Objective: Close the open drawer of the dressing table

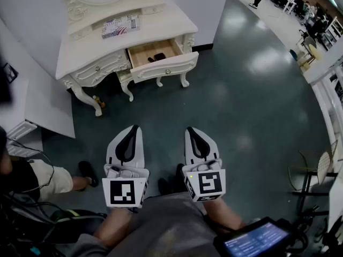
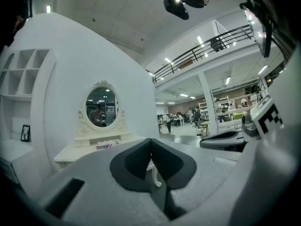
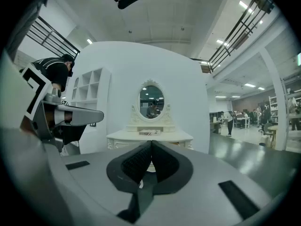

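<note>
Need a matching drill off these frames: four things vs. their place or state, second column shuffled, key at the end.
Things:
1. drawer
2. booklet
3. right gripper
4. mirror

Place or state:
A. lying flat on top of the dressing table
B. jaws together, nothing between them
C. pulled out, dark items inside
D. oval, upright at the back of the dressing table

Pairs: 1-C, 2-A, 3-B, 4-D

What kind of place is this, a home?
Probably a large lab or workshop hall, not a home: the cream carved dressing table stands before a bare white partition wall, with a black-railed upper gallery and work desks beyond.
</note>
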A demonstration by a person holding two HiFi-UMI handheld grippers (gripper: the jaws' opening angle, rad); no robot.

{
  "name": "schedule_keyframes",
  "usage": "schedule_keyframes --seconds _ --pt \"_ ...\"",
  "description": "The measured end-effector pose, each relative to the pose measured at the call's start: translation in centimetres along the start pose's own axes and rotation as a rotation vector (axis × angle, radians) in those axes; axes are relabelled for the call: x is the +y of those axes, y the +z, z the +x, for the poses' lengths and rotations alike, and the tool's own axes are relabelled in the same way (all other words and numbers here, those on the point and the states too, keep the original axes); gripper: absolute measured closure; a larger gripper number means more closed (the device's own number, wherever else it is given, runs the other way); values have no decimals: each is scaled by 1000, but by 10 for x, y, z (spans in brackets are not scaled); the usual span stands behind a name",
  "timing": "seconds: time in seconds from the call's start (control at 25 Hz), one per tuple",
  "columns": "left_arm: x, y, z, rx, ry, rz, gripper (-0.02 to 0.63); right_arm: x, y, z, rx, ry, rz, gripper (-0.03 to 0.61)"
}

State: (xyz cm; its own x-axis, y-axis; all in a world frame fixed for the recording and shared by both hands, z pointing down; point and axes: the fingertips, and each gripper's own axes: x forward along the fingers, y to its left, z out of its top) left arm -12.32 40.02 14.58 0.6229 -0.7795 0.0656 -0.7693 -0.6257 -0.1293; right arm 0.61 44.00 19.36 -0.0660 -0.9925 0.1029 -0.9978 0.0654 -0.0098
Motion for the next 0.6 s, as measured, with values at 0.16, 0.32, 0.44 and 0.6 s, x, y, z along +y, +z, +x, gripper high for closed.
schedule_keyframes --seconds 0.16,0.32,0.44,0.6 --pt "-7 0 10 2 2 4 598 -11 1 4 -2 12 -2 566" --pt "-15 3 19 19 -5 -7 598 -22 4 9 3 14 1 565" --pt "-18 6 28 28 -4 0 598 -30 7 15 -4 25 14 566" --pt "-26 10 44 35 -1 19 598 -45 10 24 -16 45 37 563"
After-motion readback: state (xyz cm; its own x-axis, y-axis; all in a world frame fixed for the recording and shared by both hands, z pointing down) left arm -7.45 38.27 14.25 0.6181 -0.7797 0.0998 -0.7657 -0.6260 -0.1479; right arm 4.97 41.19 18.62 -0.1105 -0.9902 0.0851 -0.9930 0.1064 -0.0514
